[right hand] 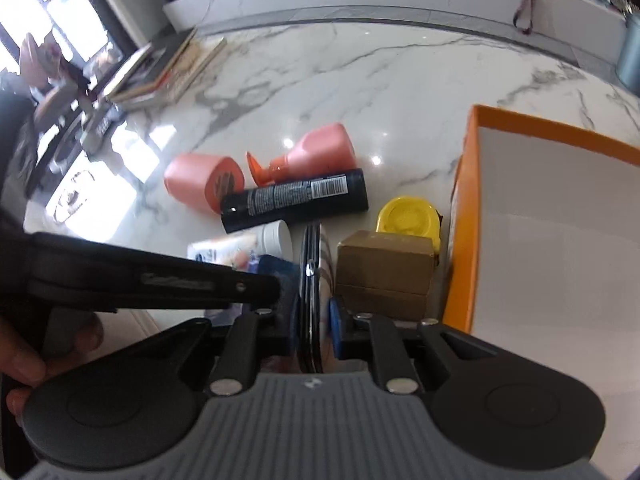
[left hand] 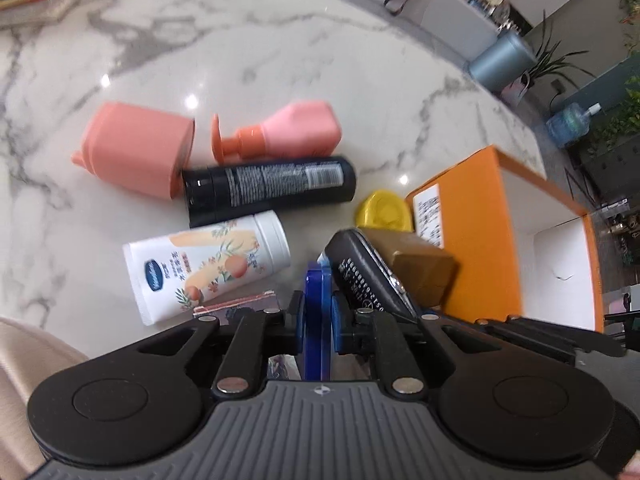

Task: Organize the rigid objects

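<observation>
Left wrist view: at bottom centre the left claw point(left hand: 318, 312) is nearly closed, its pads pinching a thin blue plate point(left hand: 314, 320) edge-on. Just right of it leans a black flat case point(left hand: 368, 276) against a brown box point(left hand: 424, 268). Right wrist view: the right claw point(right hand: 314, 320), also nearly closed, clamps that black case edge-on. Farther up on the marble tabletop point(right hand: 360, 72) lie a black can point(right hand: 296, 198) and a yellow lid point(right hand: 408, 218); an orange-rimmed box point(right hand: 468, 216) stands at right.
</observation>
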`<state>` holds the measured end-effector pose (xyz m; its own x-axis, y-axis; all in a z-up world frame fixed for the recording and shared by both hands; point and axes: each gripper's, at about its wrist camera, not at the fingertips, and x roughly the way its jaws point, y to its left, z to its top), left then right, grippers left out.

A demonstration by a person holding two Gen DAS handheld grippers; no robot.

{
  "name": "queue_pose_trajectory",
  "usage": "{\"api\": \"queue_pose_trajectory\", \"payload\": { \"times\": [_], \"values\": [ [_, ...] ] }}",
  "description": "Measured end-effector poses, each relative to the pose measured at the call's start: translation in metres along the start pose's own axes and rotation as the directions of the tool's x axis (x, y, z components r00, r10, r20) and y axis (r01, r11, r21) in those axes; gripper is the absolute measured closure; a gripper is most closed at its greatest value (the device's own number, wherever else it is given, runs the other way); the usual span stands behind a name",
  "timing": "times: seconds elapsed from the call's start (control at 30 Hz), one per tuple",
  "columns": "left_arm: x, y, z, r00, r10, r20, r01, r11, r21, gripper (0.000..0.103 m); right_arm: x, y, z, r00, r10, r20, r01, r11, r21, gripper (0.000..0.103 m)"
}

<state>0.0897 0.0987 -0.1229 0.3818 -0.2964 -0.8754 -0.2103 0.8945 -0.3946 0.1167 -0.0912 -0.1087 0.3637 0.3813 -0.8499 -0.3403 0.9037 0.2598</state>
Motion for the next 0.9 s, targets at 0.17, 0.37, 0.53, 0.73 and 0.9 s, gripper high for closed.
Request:
{"api": "queue_pose_trajectory", "payload": {
  "times": [0.17,0.37,0.53,0.73,0.9],
  "values": [
    [-0.032,-0.011,-0.002,0.997,0.005,0.079,-0.007,1.0,0.028,0.089,-0.022,-0.004,-0.004,0.996,0.055,0.063,-0.059,0.996,0.063,0.088],
    [-0.074,-0.041,-0.008,0.983,-0.02,0.181,0.001,0.994,0.108,0.089,-0.069,-0.003,-0.008,0.98,0.067,0.189,-0.078,0.996,0.049,0.088],
    [-0.1,-0.082,-0.005,0.968,-0.079,0.239,0.028,0.977,0.211,0.089,-0.117,-0.02,-0.016,0.948,0.022,0.317,-0.048,0.996,0.073,0.088],
    [-0.089,-0.135,0.004,0.968,-0.162,0.19,0.099,0.948,0.303,0.089,-0.146,-0.066,-0.03,0.926,-0.096,0.364,0.028,0.982,0.188,0.088],
    [-0.043,-0.172,0.01,0.982,-0.162,0.098,0.122,0.939,0.322,0.089,-0.143,-0.104,-0.043,0.923,-0.199,0.328,0.1,0.95,0.296,0.088]
  ]
}}
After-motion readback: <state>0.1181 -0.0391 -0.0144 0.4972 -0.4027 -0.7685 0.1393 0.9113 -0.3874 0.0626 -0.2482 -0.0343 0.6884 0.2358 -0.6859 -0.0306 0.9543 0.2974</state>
